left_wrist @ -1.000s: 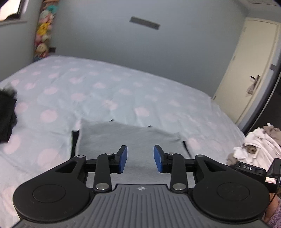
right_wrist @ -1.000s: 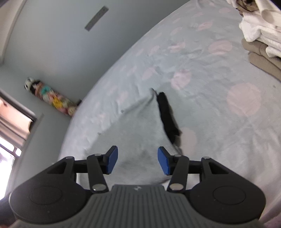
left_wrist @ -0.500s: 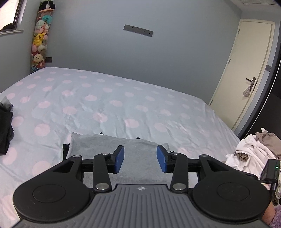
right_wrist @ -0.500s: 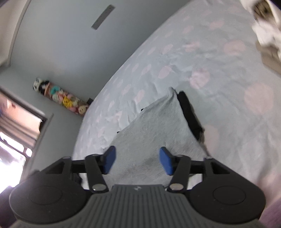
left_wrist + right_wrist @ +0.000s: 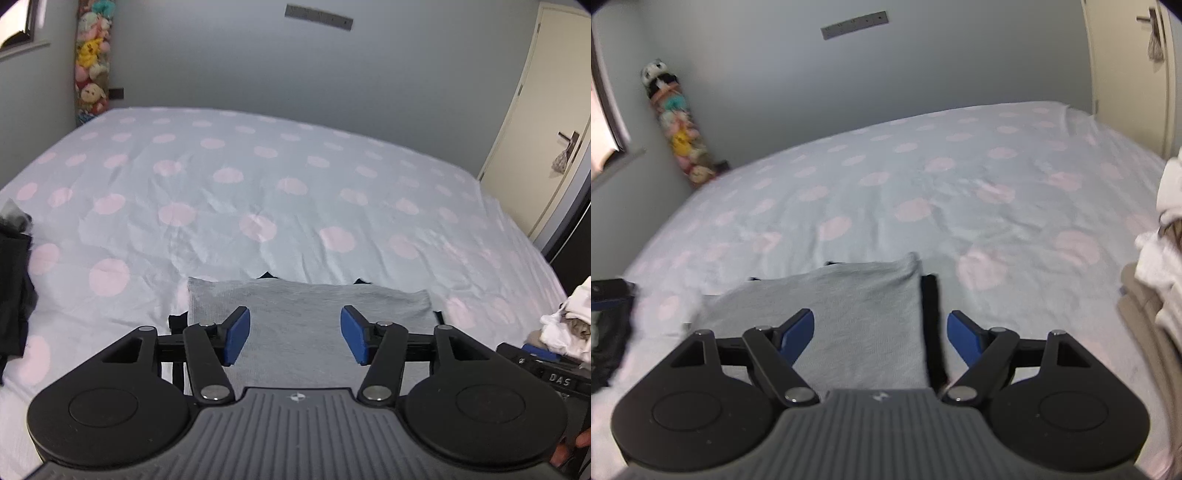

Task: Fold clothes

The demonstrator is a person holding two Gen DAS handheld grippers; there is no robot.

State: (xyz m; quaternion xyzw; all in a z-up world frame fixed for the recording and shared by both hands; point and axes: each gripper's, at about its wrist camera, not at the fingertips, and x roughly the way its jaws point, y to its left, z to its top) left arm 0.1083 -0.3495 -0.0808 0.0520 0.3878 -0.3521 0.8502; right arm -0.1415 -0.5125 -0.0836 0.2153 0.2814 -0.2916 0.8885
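Spotted bedsheet (image 5: 258, 192) underneath, grey garment (image 5: 295, 314) folded flat at the near edge — long axis left to right. Left gripper (image 5: 294, 334) over its middle, right gripper (image 5: 880, 334) over its right edge; both opening, holding nothing, roughly equally near.

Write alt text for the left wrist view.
A folded grey garment lies flat on a pale blue bedspread with pink dots, just beyond the left tool, whose blue pads are opening with nothing gripped. Dark clothes lie at left, a white pile at right.

Plush toys (image 5: 90, 62) beside spotted bedsheet (image 5: 258, 177)
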